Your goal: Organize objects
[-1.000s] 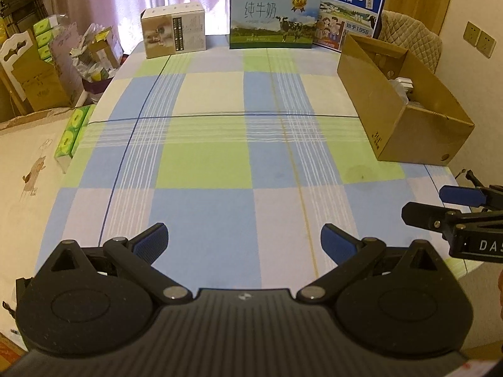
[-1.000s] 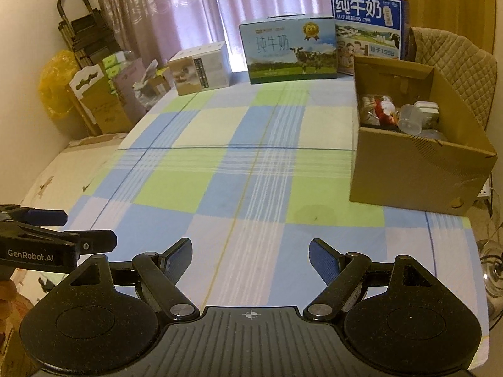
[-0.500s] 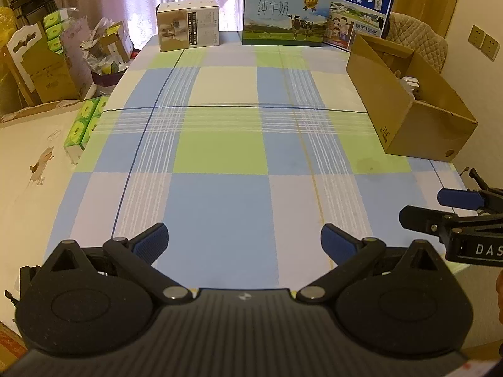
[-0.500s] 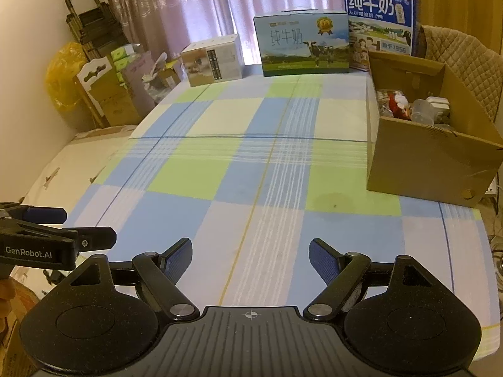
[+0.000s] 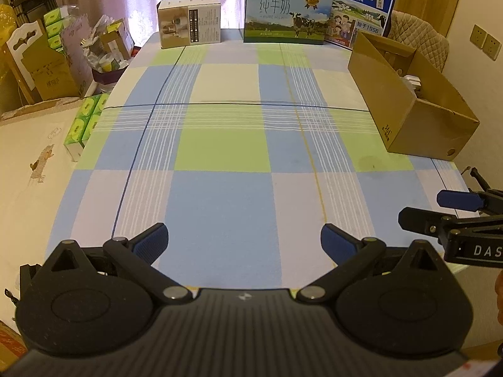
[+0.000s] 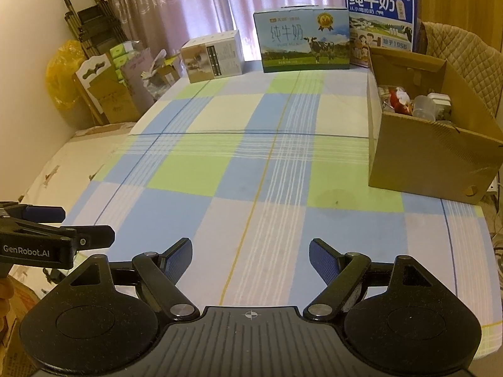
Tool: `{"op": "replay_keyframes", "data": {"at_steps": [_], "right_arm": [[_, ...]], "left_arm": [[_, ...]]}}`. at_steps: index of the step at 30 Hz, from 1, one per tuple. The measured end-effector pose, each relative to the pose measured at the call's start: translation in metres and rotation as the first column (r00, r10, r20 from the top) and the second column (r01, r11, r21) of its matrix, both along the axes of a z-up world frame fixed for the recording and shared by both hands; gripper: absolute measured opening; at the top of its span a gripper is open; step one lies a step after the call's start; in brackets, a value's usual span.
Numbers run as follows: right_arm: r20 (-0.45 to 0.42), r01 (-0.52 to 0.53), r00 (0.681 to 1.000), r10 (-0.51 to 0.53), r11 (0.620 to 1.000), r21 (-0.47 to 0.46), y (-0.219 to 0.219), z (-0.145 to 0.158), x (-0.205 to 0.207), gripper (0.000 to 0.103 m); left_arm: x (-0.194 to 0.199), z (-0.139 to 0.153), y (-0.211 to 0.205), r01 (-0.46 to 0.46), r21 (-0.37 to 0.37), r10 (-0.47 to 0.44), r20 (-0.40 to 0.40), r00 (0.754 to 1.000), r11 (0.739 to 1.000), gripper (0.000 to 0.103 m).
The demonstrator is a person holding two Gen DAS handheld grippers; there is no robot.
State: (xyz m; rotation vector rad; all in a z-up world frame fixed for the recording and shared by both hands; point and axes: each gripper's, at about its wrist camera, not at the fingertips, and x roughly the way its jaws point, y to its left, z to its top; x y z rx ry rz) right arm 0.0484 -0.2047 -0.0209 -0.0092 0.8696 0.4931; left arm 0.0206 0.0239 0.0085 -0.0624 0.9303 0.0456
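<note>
An open brown cardboard box (image 6: 433, 154) stands on the right side of the checked tablecloth (image 6: 251, 169). Inside it lie a red item (image 6: 398, 98), a clear cup (image 6: 424, 110) and a white plug-like thing (image 6: 440, 100). The same box (image 5: 408, 110) shows at the right of the left wrist view. My left gripper (image 5: 243, 241) hovers open over the table's near edge, nothing between its fingers. My right gripper (image 6: 250, 251) is open too and holds nothing. Each gripper shows at the edge of the other's view.
Along the far edge stand a beige carton (image 5: 189, 22), a green milk case (image 5: 284, 15) and a blue milk case (image 5: 361, 12). A quilted chair (image 6: 462, 59) is behind the box. Cartons and tissue packs (image 5: 85, 125) crowd the floor at left.
Both grippers have drawn back toward the near edge, so more of the table shows and the boxes look farther off. Both stay open.
</note>
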Motion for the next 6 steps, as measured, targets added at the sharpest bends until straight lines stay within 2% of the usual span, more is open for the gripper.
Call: {"op": "replay_keyframes", "data": {"at_steps": [6], "right_arm": [[-0.005,-0.001,1.000,0.001,1.000,0.002,-0.0037,-0.0019,0.0071,0.079]], "left_arm": [[0.0087,-0.0015,-0.0027,0.006,-0.002,-0.006,-0.006,1.000,1.000,0.102]]}}
